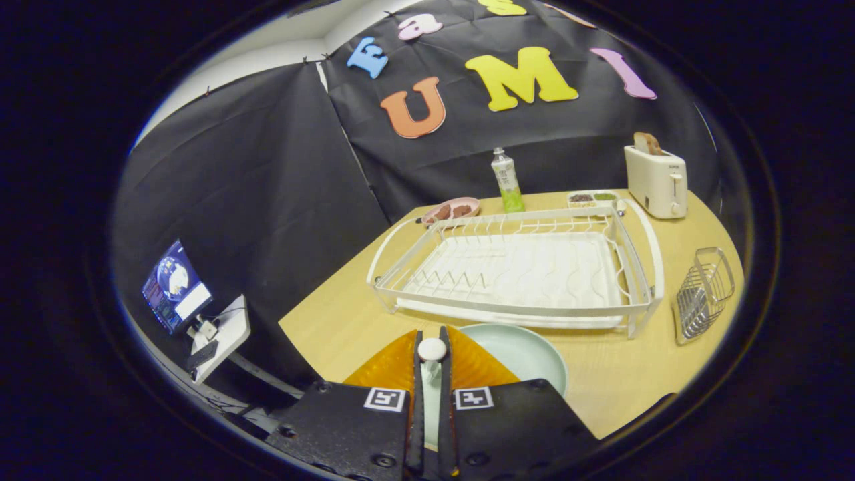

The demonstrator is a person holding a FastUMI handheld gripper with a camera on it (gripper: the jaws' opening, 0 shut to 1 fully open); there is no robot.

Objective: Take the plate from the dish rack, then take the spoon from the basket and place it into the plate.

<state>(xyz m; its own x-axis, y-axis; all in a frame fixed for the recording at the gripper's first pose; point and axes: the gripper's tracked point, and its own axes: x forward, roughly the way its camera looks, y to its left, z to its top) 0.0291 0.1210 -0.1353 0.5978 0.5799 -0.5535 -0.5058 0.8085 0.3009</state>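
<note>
Spoon [431, 350] between jaws, above plate [528, 354]

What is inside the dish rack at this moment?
The dish rack holds no dishes: only its wire prongs and ribbed drain tray show. The plate lies on the table in front of it, partly covered by the gripper, shut on the spoon.

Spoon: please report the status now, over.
Gripper shut on spoon. Plate on table just beside fingers, already out of dish rack. Nothing in the way.
</note>
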